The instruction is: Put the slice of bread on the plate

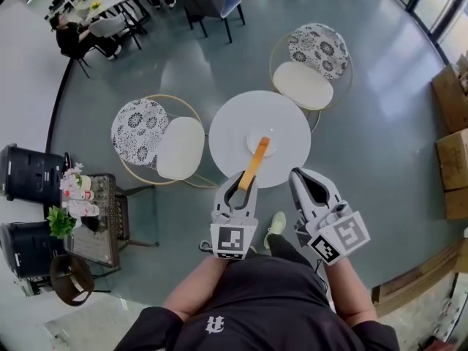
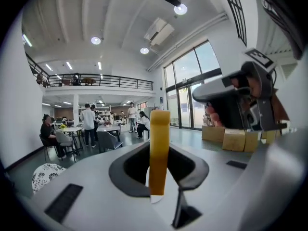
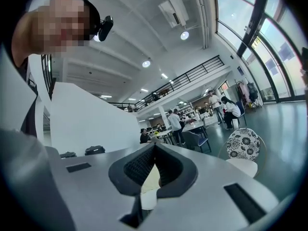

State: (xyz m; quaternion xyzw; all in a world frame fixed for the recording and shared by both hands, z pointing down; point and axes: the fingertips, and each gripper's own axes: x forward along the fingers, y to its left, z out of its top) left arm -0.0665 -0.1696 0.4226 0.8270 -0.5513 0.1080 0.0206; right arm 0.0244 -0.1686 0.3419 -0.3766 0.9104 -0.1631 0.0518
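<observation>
In the head view a slice of bread shows edge-on as a long orange-brown strip, and my left gripper is shut on its near end. Its far end reaches over a small white plate in the middle of a round white table. The left gripper view shows the bread standing upright between the dark pads of the left gripper. My right gripper hangs beside it at the table's near edge, jaws together and empty. In its own view the right gripper is shut on nothing.
Two chairs with flowered backs flank the table, one at the left and one behind it. Cardboard boxes sit at the right. A side table with a plant is at the left. People sit at desks far off.
</observation>
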